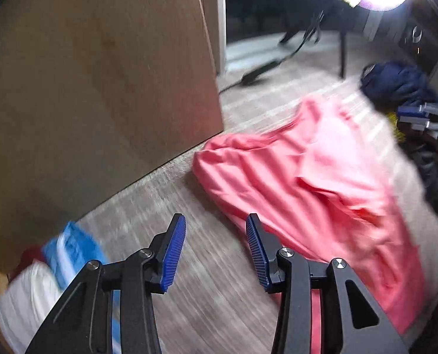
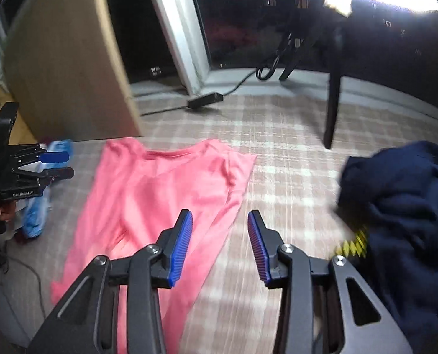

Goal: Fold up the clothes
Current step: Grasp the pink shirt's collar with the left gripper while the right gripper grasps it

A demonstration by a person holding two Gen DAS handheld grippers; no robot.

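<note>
Both tools, left tool [image 1: 216,253] and right tool [image 2: 220,247], agape, empty; pink shirt [image 2: 165,194] flat on plaid rug [image 2: 292,177].

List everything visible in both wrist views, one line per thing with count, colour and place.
pink shirt: one, pink, spread on the checked surface, centre
dark garment: one, navy, bunched at the right, with a yellow patterned bit at its edge
checked surface: one, beige and white, under the clothes
blue and white pile: one, blue, white and a bit of red, at the left beside the panel
wooden panel: one, light brown, upright at the left
power adapter: one, black, with cable, near the window
chair leg: one, black, far right
left gripper: one, black with blue pads, open, empty
right gripper: one, black with blue pads, open, empty
</note>
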